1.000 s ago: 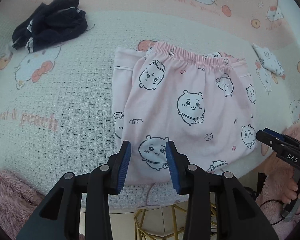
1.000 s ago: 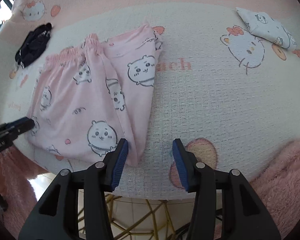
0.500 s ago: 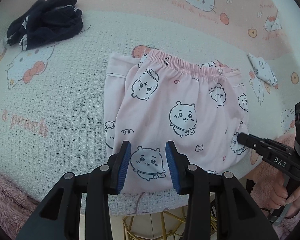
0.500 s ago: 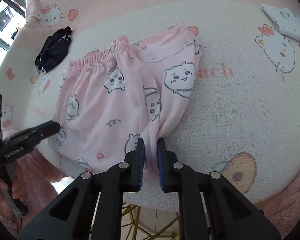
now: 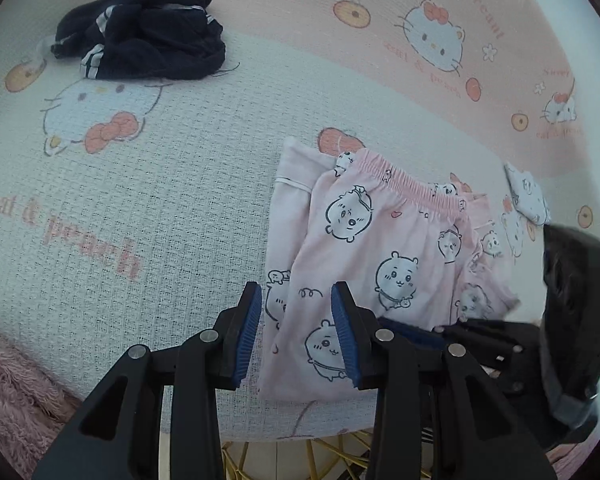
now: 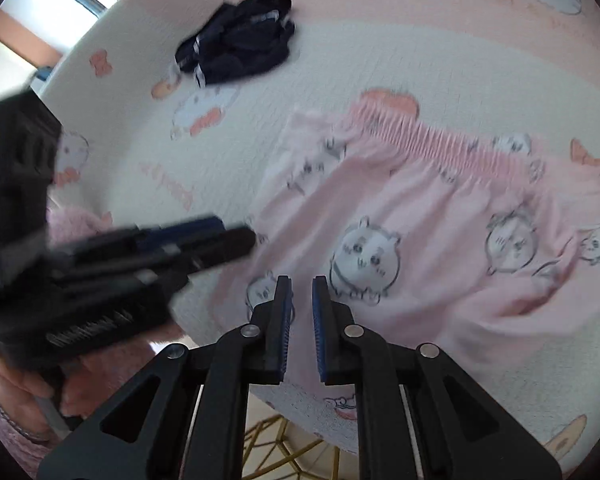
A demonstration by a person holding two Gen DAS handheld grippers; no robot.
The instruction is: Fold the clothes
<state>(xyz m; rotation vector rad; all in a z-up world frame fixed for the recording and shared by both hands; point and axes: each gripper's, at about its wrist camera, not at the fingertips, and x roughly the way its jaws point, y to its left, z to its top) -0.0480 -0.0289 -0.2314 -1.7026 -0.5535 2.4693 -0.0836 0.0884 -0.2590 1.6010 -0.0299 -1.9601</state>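
Both black plastic grippers have silver screws and ribbed blue fingers (image 5: 247, 340); a fuzzy pink sleeve (image 6: 8, 432) covers the wrist.

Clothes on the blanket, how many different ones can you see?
3. The pink pants lie in the middle near the front edge, the dark clothes sit crumpled at the far left, and a small folded white piece lies at the far right. Others may be out of view.

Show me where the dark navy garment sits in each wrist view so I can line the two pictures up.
Left wrist: the dark navy garment lies crumpled at upper left, apart from the pink pajama pants.
Right wrist: the same garment is at upper centre-left, beyond the pants.
Shared landmark: the pants' gathered elastic waistband, on the far edge in both.
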